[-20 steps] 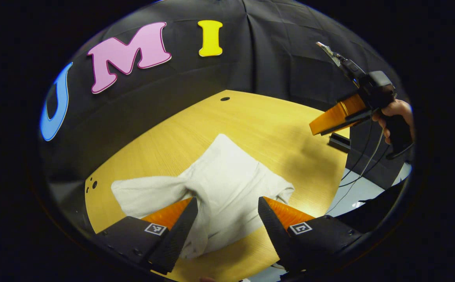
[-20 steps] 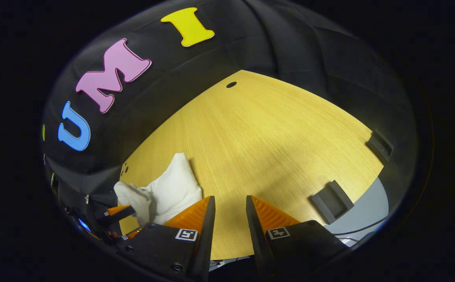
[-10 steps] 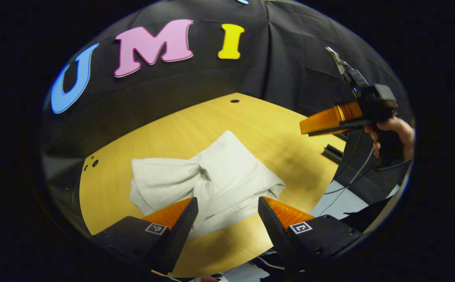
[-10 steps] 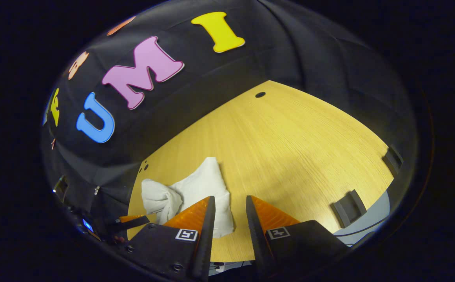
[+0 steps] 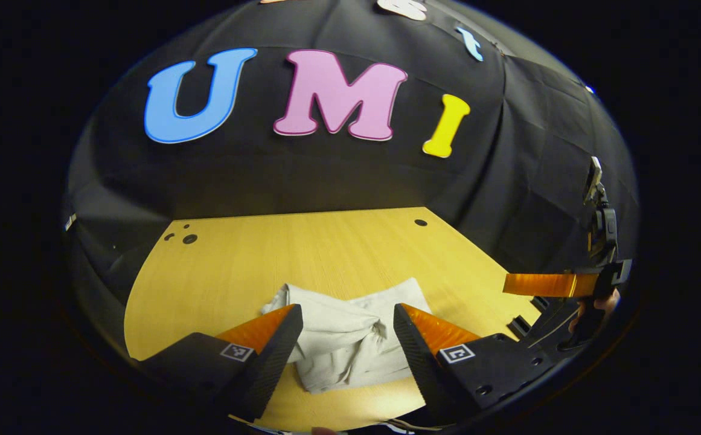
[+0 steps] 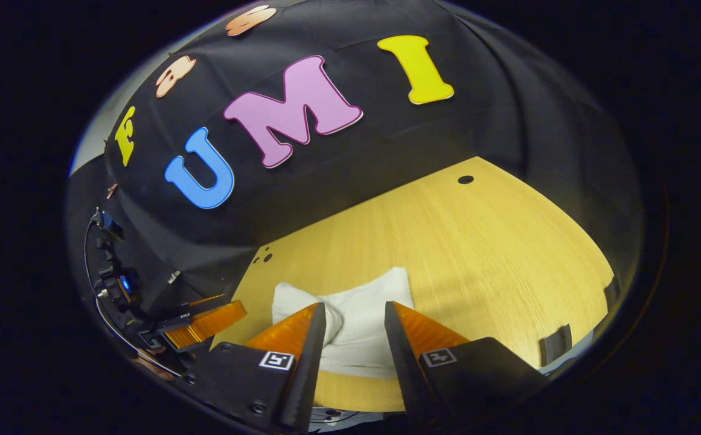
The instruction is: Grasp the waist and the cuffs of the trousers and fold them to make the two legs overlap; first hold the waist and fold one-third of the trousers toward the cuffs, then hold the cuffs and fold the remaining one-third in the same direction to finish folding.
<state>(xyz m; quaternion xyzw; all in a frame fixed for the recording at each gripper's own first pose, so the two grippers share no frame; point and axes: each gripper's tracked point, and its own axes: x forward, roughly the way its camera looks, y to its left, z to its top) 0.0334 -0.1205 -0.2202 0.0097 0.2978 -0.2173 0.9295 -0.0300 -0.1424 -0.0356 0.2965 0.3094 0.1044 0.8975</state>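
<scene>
The white trousers lie in a compact, creased bundle near the front edge of the wooden table. My left gripper hangs open above and just short of them, with nothing between its fingers. The bundle appears in the right gripper view as the trousers, just ahead of my right gripper, which stands narrowly open and holds nothing. The right gripper shows side-on at the far right of the left gripper view, held in a hand off the table's right edge. The left gripper shows low on the left.
Small black blocks sit on the table's right edge, one also seen as a block. Small holes mark the table's far corners. Bare tabletop stretches behind and to the right of the trousers. Black cloth closes the back.
Both grippers have drawn back toward the front edge and tilted up. The right gripper swung left to face the trousers. The trousers now lie as a tighter bundle.
</scene>
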